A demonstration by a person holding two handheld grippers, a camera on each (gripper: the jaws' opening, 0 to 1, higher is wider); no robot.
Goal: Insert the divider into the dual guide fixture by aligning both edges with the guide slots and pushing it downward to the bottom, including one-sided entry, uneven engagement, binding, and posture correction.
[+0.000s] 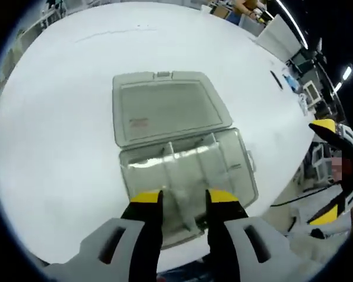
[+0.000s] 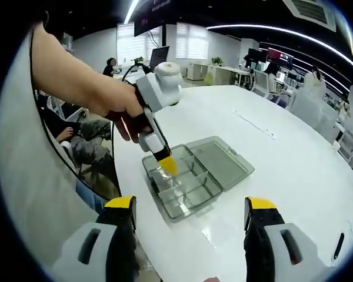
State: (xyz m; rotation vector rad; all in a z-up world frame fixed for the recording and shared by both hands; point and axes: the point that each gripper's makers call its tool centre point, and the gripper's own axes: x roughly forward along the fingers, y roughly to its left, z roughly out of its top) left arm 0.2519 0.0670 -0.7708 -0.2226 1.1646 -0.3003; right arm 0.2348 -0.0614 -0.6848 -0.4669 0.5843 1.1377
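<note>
On white table (image 1: 59, 147), clear lidded box (image 1: 182, 170), open.

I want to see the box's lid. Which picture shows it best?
The left gripper view: the open lid lies flat, near and central. The right gripper view shows the lid smaller, farther away, beside the compartments.

The box (image 1: 182, 158) looks like clear, smoky plastic, glossy, with light glinting on its walls and open lid (image 1: 167, 106). The table (image 1: 59, 117) is smooth, matt white. The left gripper (image 1: 184, 197) has matt black fingers with yellow tips and pale grey plastic housings.
</note>
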